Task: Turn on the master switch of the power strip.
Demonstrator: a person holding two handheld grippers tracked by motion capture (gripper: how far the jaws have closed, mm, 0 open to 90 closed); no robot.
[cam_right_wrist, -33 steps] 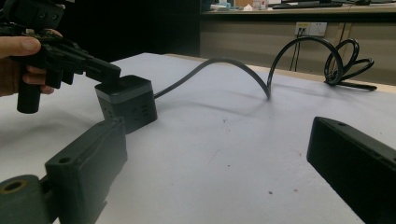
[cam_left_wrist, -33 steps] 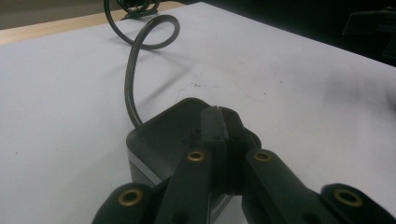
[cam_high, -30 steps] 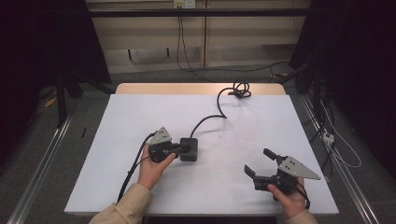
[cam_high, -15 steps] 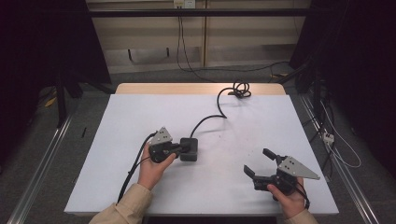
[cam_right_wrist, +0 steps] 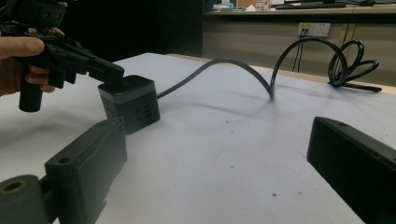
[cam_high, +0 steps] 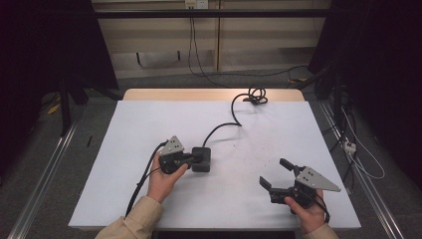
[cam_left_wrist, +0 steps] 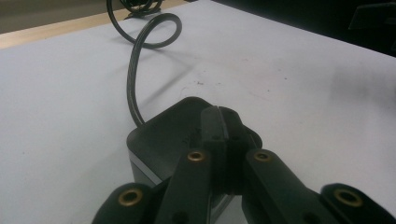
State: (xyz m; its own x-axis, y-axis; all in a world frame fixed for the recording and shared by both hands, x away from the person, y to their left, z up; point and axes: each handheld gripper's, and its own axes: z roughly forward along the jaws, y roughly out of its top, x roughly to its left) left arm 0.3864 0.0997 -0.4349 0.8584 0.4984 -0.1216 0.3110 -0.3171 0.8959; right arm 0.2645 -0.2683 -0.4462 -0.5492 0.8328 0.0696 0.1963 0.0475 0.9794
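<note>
Socket cube (cam_high: 202, 159) upright, cord (cam_high: 226, 127) trailing far-right

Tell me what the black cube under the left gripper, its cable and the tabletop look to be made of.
Cube: likely matte dark plastic, with moulded rounded corners and a paler grey band below its top.
Cable: probably rubber or PVC sheathing, smooth with a slight sheen, and it holds loose curves.
Tabletop: a matte white sheet, material unclear, scuffed with small dark specks; a wood-coloured edge shows at the far side.
</note>
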